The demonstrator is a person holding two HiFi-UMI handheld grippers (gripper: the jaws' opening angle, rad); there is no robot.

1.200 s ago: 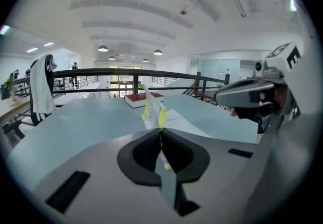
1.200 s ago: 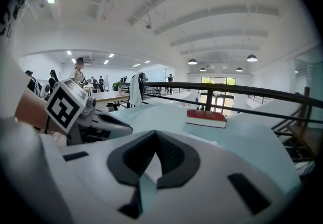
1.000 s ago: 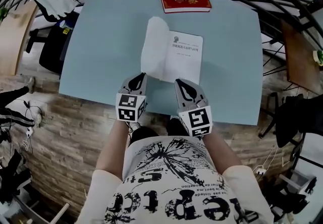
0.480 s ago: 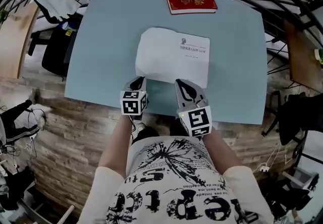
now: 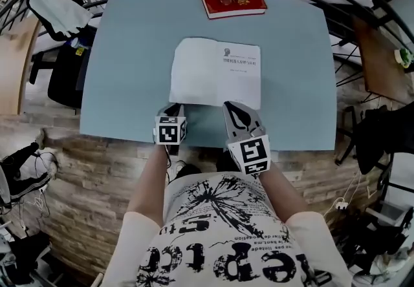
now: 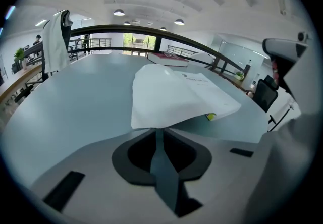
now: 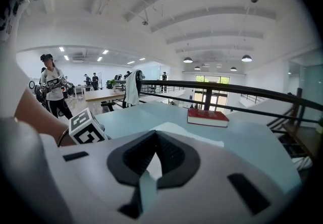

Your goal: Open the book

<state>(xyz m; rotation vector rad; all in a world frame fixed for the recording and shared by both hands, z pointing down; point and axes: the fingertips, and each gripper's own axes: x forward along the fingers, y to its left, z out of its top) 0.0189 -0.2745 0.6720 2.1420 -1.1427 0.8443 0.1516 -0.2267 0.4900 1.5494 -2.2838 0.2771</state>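
Left gripper [image 5: 171, 108] tilted down at the open white paperback book [image 5: 217, 72], jaws just cracking open, nothing between them; right gripper [image 5: 234, 107] had its jaws closed, empty.

The white paperback book [image 5: 215, 74] is found open and laid flat on the light-blue desk [image 5: 129, 53], centred near its front edge. A blank leaf is turned to the left; a title page with small print is exposed at right.

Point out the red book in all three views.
Head view: red book top centre, at the far edge of the table.
Left gripper view: red book small, centre, beyond the open white book.
Right gripper view: red book right of centre.
Shared landmark: the open white book, nearer than it in every view.
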